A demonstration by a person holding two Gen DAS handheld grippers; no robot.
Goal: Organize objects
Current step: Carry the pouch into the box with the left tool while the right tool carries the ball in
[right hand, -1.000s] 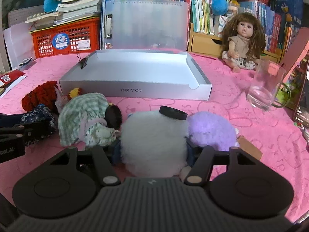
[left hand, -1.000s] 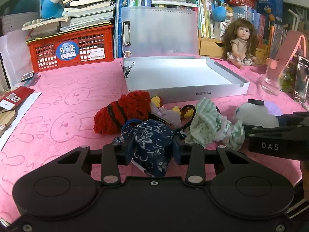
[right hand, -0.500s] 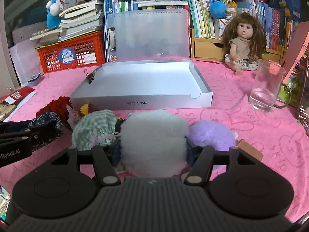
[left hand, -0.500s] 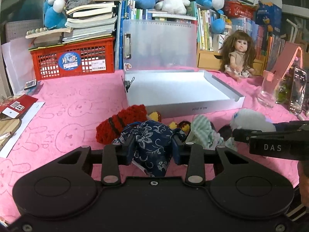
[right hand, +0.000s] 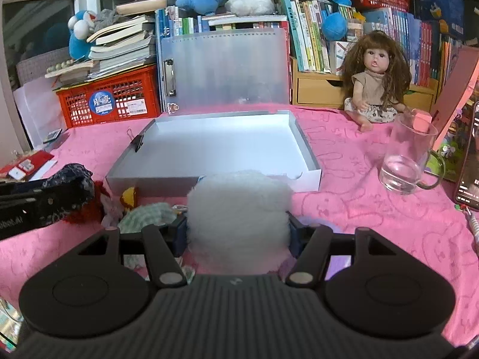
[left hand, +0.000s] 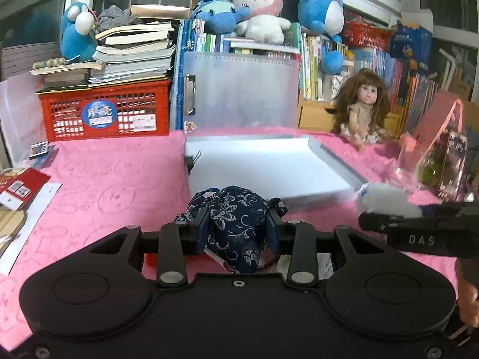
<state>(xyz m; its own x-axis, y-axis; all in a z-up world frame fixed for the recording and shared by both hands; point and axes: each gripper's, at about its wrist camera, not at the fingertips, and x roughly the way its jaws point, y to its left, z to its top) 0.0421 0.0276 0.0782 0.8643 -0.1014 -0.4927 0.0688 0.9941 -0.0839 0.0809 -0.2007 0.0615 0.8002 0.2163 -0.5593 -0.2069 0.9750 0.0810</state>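
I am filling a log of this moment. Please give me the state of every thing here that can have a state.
Left gripper: shut on dark blue floral cloth pouch, lifted.
Right gripper: shut on white fluffy plush toy.
Shallow white cardboard box: open, empty.
Clear glass mug: upright, apparently empty.
Red knitted toy: lying on pink cloth.

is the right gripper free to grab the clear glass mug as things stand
Probably not: the right gripper is shut on a fluffy white plush. The clear glass mug stands unobstructed on its right.
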